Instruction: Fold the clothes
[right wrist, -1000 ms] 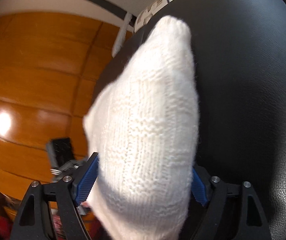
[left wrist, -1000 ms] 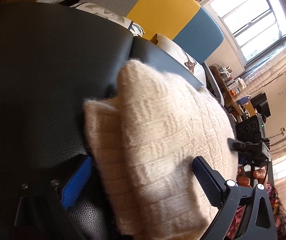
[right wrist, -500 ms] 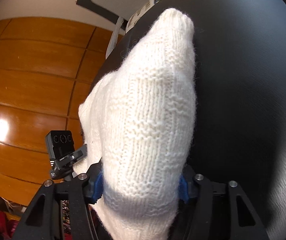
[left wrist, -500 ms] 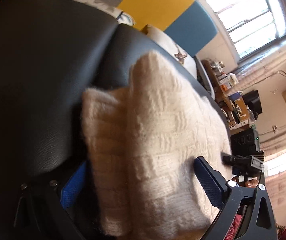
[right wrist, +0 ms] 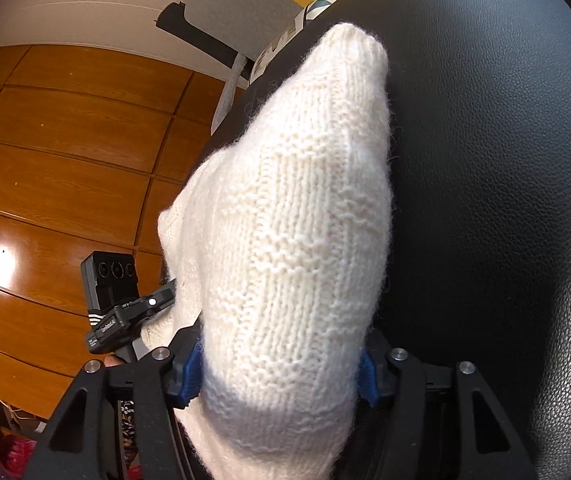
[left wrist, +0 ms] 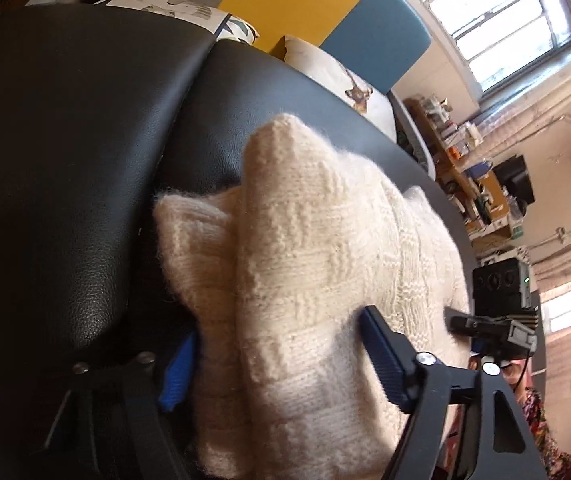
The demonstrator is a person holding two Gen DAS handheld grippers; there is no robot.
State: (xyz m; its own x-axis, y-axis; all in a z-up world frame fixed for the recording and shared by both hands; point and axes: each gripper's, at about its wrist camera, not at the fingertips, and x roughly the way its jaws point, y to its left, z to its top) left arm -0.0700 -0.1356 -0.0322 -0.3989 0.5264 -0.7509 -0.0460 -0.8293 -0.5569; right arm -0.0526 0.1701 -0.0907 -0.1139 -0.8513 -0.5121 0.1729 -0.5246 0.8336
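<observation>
Right now, cream chunky-knit sweater [left wrist: 317, 264], basket-weave blocks and fuzzy, lies bunched in thick folds on the grained black leather cushion [left wrist: 69, 168]. My left gripper [left wrist: 277, 364] is closing, the knit wedged between its ribbed blue pads, both touching wool. My right gripper [right wrist: 281, 376] is opening slightly, blue pads pressing a rounded, tapering fold of the same sweater [right wrist: 297, 220].

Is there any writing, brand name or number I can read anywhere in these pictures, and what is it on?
Small white lettering on the black camera mount: too small to read.
Large dark letters on the white printed cushion behind the black leather seat: partly hidden, not legible.
Boxes on the cluttered wooden shelf: too blurred.
Cream knitted sweater: no label showing.
</observation>
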